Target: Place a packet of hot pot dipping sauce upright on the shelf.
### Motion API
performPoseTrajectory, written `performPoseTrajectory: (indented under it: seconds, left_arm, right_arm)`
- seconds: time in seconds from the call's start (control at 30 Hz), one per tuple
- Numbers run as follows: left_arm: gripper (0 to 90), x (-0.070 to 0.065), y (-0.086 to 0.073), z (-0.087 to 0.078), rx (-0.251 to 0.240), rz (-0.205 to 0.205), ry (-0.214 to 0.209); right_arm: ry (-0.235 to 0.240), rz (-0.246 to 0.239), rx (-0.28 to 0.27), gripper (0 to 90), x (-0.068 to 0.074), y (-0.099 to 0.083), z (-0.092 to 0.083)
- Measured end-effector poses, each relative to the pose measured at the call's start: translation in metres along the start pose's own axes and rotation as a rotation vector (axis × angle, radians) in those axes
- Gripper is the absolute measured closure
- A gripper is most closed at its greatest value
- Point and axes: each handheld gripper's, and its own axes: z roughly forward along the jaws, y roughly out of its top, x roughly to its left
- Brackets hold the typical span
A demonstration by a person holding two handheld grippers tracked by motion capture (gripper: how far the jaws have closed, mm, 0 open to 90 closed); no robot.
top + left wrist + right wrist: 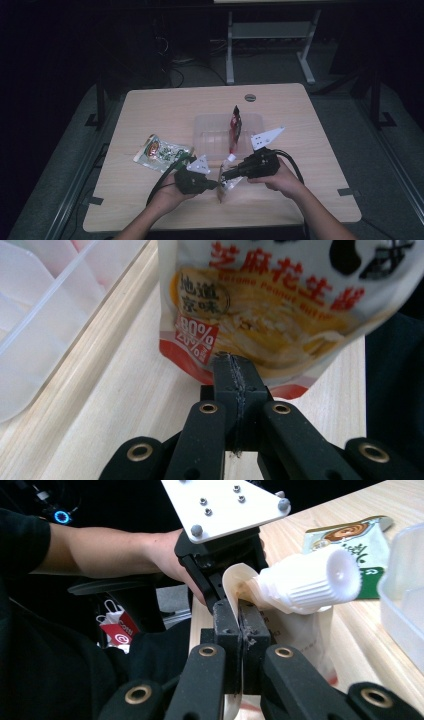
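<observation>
While both your grippers pinch the spouted pouch (226,182), left gripper (235,371) clamped on its bottom seam and right gripper (239,617) beside the white cap (320,580), you're mid-carry; next, likely lift toward the clear tray (210,131) ahead.

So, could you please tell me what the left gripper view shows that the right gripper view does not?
Left gripper view alone: the printed front of the white, red and yellow spouted pouch, with the left gripper shut on its bottom edge. Right gripper view alone: the pouch's ribbed white screw cap, the green and white flat packet, and the right gripper shut on the pouch's edge below the cap. Shared: the pouch, the clear plastic tray and the light wooden table.
</observation>
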Motion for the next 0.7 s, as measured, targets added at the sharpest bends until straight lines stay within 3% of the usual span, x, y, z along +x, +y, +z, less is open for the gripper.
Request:
performPoseTrajectory:
  seconds: [0.43,0.7]
  left_arm:
    - [89.2,0.007,-0.012,-0.014,0.005,-0.012,-0.014]
    - [79.9,0.014,-0.018,-0.018,0.018,-0.044,-0.002]
  right_arm:
    - [-0.031,-0.005,-0.050,89.1,0.004,0.003,-0.017]
    - [-0.056,-0.021,-0.080,89.0,0.004,0.011,-0.020]
